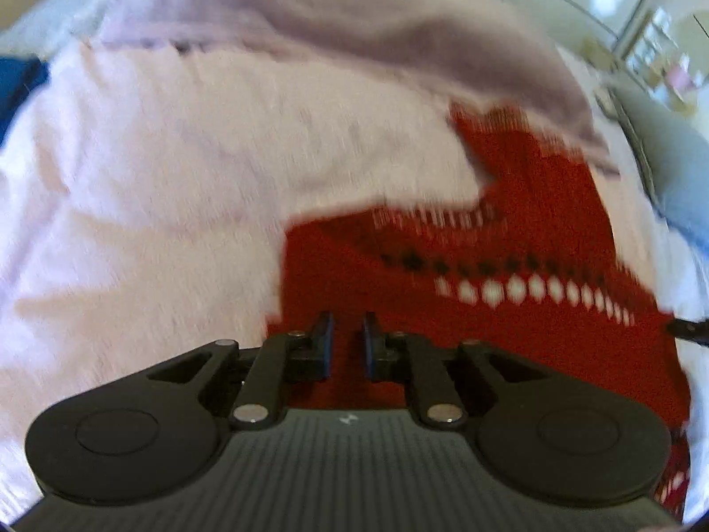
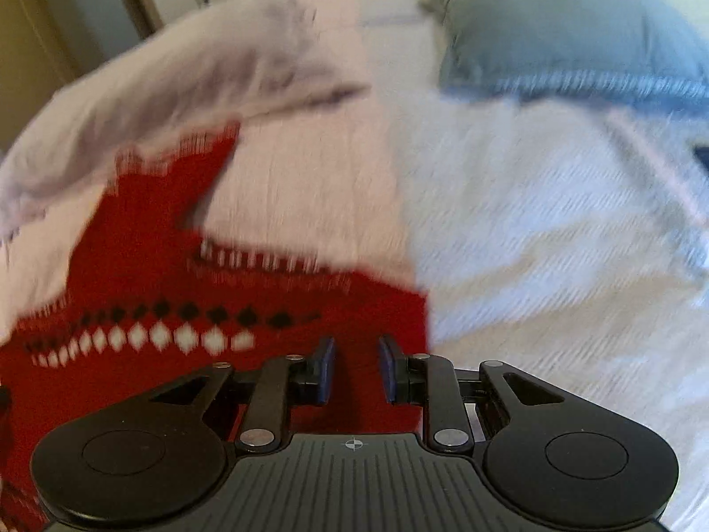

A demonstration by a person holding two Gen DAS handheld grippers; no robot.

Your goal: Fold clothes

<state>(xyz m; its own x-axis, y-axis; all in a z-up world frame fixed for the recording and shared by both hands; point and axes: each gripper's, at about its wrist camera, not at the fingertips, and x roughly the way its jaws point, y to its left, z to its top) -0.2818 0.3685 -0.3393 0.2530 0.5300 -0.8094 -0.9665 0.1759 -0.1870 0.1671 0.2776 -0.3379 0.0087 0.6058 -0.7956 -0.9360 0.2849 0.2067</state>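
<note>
A red knitted sweater [image 1: 509, 292] with a band of black and white diamonds lies spread on the bed [image 2: 554, 221], over pale pink bedding, with a lilac garment [image 1: 354, 31] bunched behind it toward the far edge of the bed and a grey-blue pillow [image 2: 567, 31] at the far right corner. Both views are smeared with motion blur, so fine detail is unreliable.

The left tool [image 1: 348, 346] sits low over the sweater's left edge, its blue pads narrowly parted, with red knit visible in the gap. The right tool [image 2: 354, 370] is near the sweater's right edge, its fingers a little wider apart, again with red knit showing between them. Neither appears to be pinching fabric, though the blur makes this hard to confirm; they may be just above the near hem or touching it.

The risk from here is an uneven grab. If one tool closes on a single layer and the other takes two, or one catches the pink bedding beneath, the fold will drag skewed. Closing while moving this fast could also miss the edge and bunch the loose knit.
</note>
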